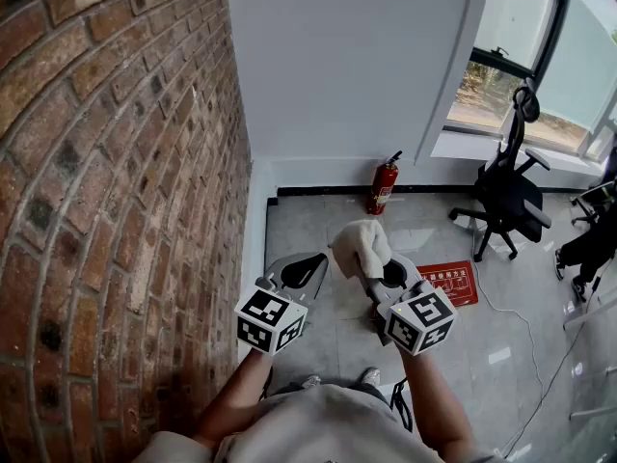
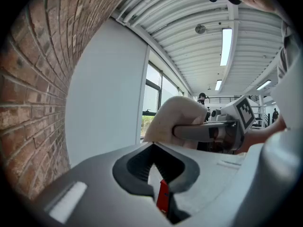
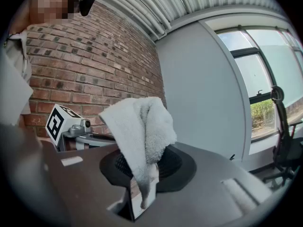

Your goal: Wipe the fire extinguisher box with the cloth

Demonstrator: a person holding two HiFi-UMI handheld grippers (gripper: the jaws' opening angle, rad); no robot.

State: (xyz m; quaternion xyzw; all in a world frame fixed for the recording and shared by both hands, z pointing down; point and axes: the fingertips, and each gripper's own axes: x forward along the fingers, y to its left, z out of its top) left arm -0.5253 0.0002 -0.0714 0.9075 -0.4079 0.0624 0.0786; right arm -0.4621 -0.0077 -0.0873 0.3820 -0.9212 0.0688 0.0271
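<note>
A person's pale top (image 1: 323,430) is seen nearest, at the bottom edge of the head view, with both forearms stretched forward. The left gripper (image 2: 154,159) is held beside a brick wall (image 1: 106,181); its jaws are pressed together and nothing is caught between them. Just to its right, the right gripper (image 3: 141,188) is pinched on a white cloth (image 1: 359,242), which is bunched above the jaws, with one corner drawn down into the gap. The red fire extinguisher box (image 1: 449,283) is laid flat on the grey tiled floor (image 1: 318,220), below and to the right of the cloth, untouched by either gripper. Farther off, a red fire extinguisher (image 1: 383,185) is stood against the white wall, and a black office chair (image 1: 508,196) is placed near the window (image 1: 511,75).
</note>
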